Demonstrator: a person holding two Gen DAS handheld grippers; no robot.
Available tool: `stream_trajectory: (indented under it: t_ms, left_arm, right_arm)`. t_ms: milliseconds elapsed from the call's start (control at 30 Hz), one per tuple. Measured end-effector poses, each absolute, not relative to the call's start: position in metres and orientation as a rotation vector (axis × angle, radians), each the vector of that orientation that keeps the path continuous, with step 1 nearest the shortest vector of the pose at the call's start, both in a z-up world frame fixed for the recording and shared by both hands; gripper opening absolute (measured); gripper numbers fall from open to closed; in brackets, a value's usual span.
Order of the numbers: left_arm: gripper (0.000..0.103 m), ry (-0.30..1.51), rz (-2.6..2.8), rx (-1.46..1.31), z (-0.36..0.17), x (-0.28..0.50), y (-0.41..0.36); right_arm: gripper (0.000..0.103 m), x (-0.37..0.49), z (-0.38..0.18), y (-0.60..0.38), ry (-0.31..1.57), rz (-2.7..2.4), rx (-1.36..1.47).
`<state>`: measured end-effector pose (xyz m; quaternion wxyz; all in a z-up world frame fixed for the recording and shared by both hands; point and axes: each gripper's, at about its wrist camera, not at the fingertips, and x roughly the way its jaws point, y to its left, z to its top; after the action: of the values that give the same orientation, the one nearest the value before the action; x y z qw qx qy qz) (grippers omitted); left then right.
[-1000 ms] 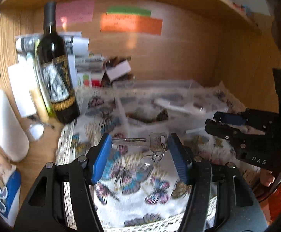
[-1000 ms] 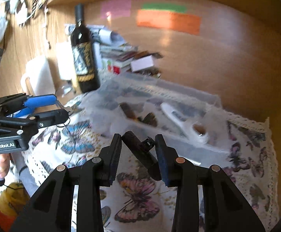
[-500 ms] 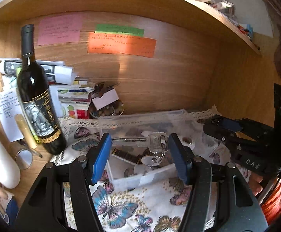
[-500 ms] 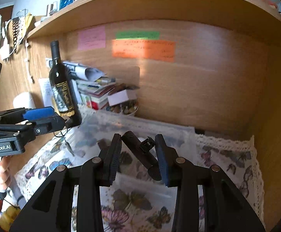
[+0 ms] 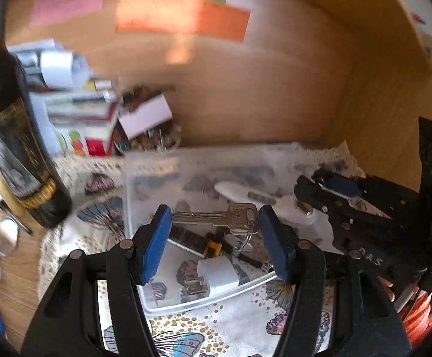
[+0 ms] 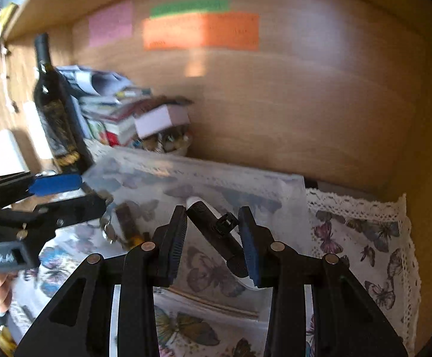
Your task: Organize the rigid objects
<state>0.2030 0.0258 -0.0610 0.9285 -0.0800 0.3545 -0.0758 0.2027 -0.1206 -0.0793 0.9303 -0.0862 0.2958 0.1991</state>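
**A:** Left gripper's (image 5: 213, 232) blue fingers (image 5: 156, 238) are clamped end to end on a silver key (image 5: 216, 218), blade tip on the left pad, bow on the right, key ring dangling under the bow. Right gripper (image 6: 213, 235) is squeezed on a black clip-on pen-shaped thing (image 6: 216, 232), can't tell exactly what it is, sitting diagonally between the pads.

**B:** Where's it all headed?

**A:** Clear plastic bin (image 5: 138, 267) directly below and ahead of both sets of fingers, on the butterfly cloth (image 5: 186, 336). Below the key there's a white charger plug (image 5: 218, 273) and some dark bits already inside.

**B:** Risks?

**A:** My guess: that key is only pinched by its ends, so a wobble could pivot it out. Wine bottle (image 5: 16, 154) stands way off to the left of the left fingers, a wide swing could knock it. The grippers are also close together, they could bump.

**B:** Any text?

**A:** "DAS" on the right gripper's body in the left view. Sticky notes and bottle label are too blurry.
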Motion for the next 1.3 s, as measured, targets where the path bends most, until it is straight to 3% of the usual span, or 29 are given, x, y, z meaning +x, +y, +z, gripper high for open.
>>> stream_trajectory:
  t_ms: [500,633,933,1233,1300]
  left_arm:
    - [0.061,0.788,-0.159,-0.104,-0.090,0.217,0.013]
    - [0.061,0.791,-0.173,-0.110,-0.089,0.215,0.013]
    - [0.062,0.696,-0.142,-0.113,-0.059,0.189,0.022]
    - [0.082,0.493,-0.096,-0.088,-0.012,0.130,0.022]
    - [0.087,0.450,-0.082,-0.076,-0.004,0.116,0.020]
  right_arm:
    - [0.034,0.217,-0.107,-0.110,0.711,0.430,-0.206]
    - [0.049,0.215,-0.105,-0.112,0.713,0.435,-0.193]
    - [0.054,0.181,-0.071,-0.118,0.596,0.412,-0.201]
    - [0.071,0.120,-0.026,-0.143,0.421,0.403,-0.112]
    - [0.079,0.107,-0.018,-0.150,0.389,0.404,-0.081]
